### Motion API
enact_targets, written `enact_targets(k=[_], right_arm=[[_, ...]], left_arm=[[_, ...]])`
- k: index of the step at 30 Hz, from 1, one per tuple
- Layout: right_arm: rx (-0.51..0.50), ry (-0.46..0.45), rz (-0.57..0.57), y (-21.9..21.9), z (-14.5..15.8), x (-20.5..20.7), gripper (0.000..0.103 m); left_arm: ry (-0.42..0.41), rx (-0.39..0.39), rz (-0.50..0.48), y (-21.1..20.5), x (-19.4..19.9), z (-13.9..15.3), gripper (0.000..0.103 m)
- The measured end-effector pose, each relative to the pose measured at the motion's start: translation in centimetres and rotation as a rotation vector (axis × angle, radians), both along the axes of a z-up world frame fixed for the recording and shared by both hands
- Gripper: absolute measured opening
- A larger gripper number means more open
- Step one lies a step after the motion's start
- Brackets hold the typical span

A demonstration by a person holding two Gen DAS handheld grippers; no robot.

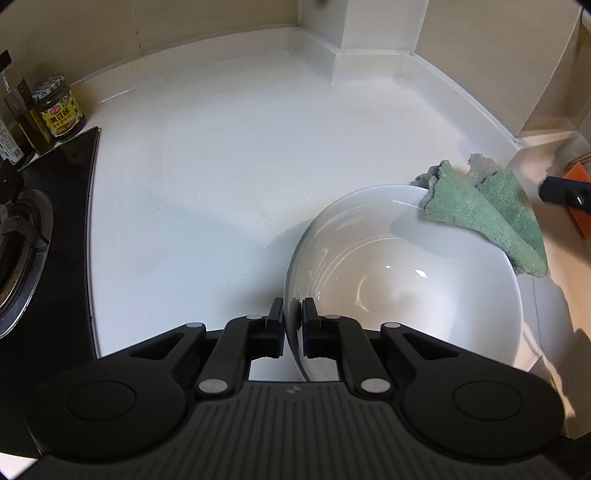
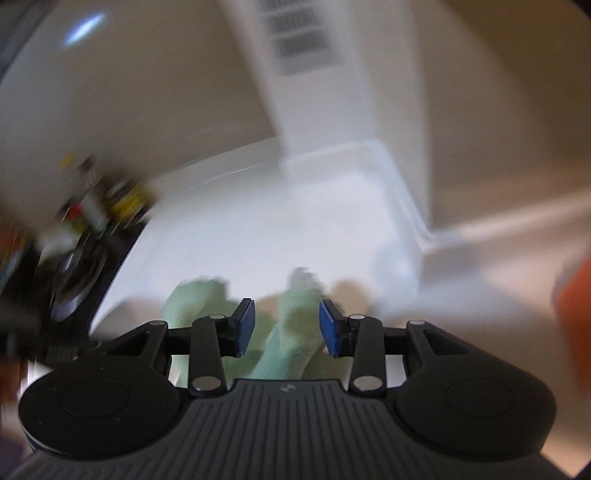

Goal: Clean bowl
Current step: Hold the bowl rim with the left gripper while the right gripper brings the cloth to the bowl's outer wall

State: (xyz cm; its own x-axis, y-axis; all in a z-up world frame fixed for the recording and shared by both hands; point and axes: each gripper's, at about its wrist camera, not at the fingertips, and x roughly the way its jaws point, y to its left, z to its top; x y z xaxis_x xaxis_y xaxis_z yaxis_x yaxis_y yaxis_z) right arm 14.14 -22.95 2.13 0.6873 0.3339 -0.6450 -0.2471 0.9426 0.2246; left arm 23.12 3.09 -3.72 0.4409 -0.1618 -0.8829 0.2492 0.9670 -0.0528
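A white bowl [image 1: 399,266] stands on the white counter [image 1: 221,177], and my left gripper [image 1: 293,306] is shut on its near-left rim, one finger inside and one outside. A green cloth [image 1: 487,210] hangs over the bowl's far right rim, partly on the counter. A dark piece of the right gripper [image 1: 561,194] shows just right of the cloth. In the blurred right wrist view my right gripper [image 2: 286,314] is open, its blue pads [image 2: 245,325] wide apart above the green cloth [image 2: 291,339] and not pressing on it. The bowl is hidden in that view.
A black gas stove [image 1: 37,240] fills the left side, with a sauce jar [image 1: 59,110] and a bottle [image 1: 14,103] behind it. An orange object [image 1: 580,199] sits at the far right. A white wall column [image 1: 369,33] juts out at the back.
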Motion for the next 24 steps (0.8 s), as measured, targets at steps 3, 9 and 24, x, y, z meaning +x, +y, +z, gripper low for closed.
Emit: enact_targets(k=[3, 9, 24], right_arm=[[-0.185, -0.051, 0.239, 2.4, 0.9, -1.8, 0.038], [-0.638, -0.206, 0.608, 7.7, -1.2, -4.0, 0.038], [0.010, 0.158, 0.243, 1.2, -3.5, 2.7, 0.008]], left_arm=[[0.000, 0.002, -0.003, 0.1, -0.2, 0.2, 0.007], [0.020, -0.002, -0.008, 0.3, -0.2, 0.4, 0.007], [0.100, -0.010, -0.106, 0.2, 3.1, 0.6, 0.007]])
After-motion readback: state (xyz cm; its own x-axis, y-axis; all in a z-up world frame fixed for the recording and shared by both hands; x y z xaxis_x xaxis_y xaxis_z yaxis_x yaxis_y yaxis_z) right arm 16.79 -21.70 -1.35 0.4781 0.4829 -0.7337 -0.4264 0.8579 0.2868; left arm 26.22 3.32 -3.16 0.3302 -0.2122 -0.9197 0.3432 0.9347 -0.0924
